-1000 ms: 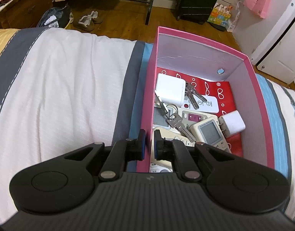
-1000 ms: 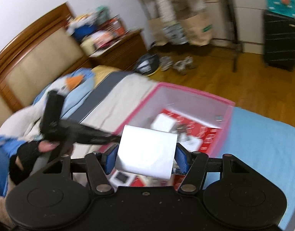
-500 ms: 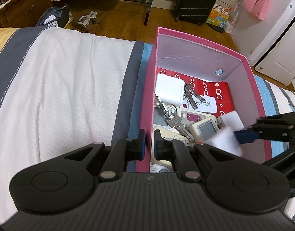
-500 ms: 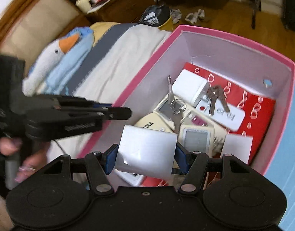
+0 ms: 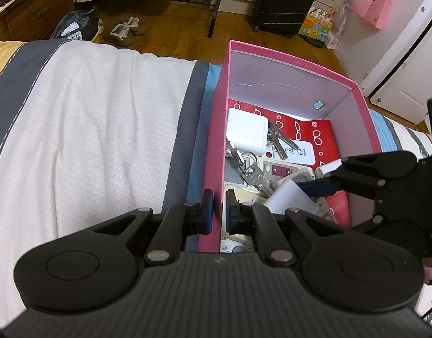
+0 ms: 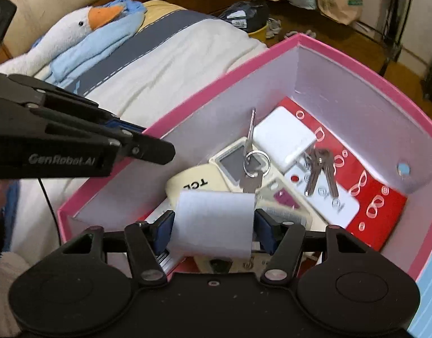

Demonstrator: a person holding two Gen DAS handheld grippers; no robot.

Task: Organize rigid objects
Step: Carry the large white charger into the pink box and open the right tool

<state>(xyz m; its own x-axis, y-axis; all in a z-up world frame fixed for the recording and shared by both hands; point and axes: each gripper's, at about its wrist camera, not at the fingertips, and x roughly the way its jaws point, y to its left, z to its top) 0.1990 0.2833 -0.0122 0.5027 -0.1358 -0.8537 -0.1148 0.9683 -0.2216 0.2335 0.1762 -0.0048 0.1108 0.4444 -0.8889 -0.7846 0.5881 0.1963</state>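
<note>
Currently: pink box on bed, left gripper jaws clamped on its near wall. Right gripper jaws clamped on white block, held low over remotes and keys. Step: depositing. Next, likely: lower, part jaws.

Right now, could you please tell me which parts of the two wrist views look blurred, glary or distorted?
Left wrist view: mostly sharp, fisheye bends the pink cardboard box; bright light patch on its lilac far wall. Right wrist view: motion blur smears the bunch of silver keys and the white rectangular block between the right gripper's fingers.
</note>
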